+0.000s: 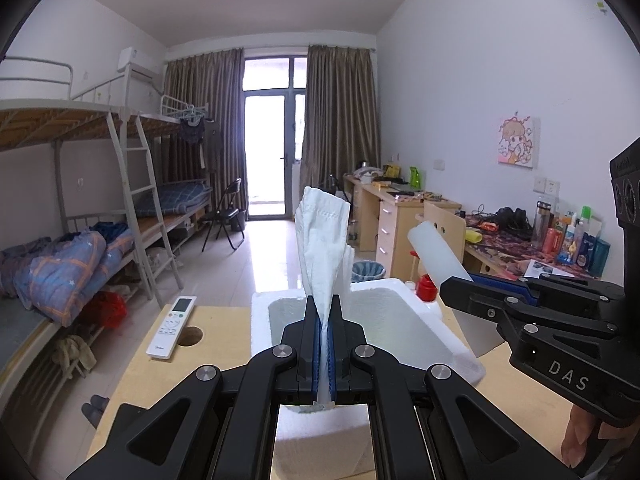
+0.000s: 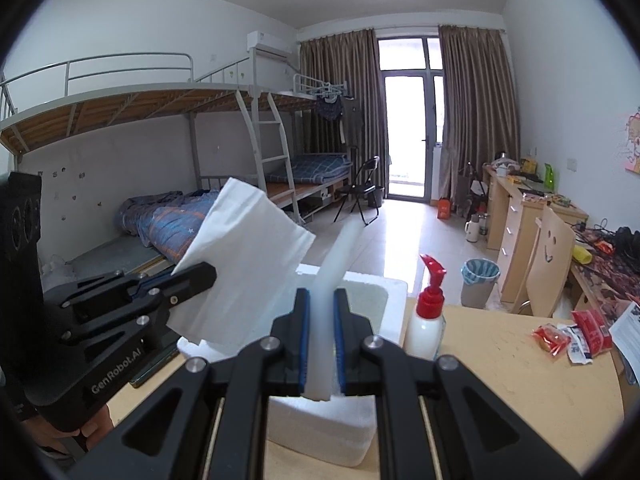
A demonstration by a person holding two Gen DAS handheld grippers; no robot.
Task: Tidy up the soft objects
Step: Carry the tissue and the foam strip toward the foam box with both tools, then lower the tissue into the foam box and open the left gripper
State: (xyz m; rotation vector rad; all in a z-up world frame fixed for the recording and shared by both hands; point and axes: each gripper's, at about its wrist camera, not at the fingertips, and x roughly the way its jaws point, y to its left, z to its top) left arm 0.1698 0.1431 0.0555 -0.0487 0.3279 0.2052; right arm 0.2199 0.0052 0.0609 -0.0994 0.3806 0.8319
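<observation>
Your left hand-held gripper [image 1: 324, 350] is pressed together on one folded white cloth [image 1: 323, 240], which stands up from between the blue pads and fans out above them. Your right hand-held gripper [image 2: 321, 344] is pinching one pale foam strip [image 2: 334, 264], narrow and translucent white, which runs forward and up out of the jaws. In the left wrist view that same strip shows as a blunt white end [image 1: 434, 252] sticking out of the right hand-held gripper at the frame's right side.

Both held things hang over one white foam box [image 1: 400, 320], open at the top, which sits on the pale wooden counter [image 1: 168, 376]. Its near wall is cut off behind the gripper fingers in both views, so you cannot see whether anything lies inside.

On the counter you have one white remote control [image 1: 171, 327] to the left of the box, beside a round hole in the surface. To the right of the box stands one pump bottle [image 2: 427, 312], white with a red pump. Further right lie a few red and white packets [image 2: 572, 338]; they overlap, so an exact count is hard to make out.

A bit of the hand holding each gripper shows at the frame edges, mostly hidden by the black housing.
</observation>
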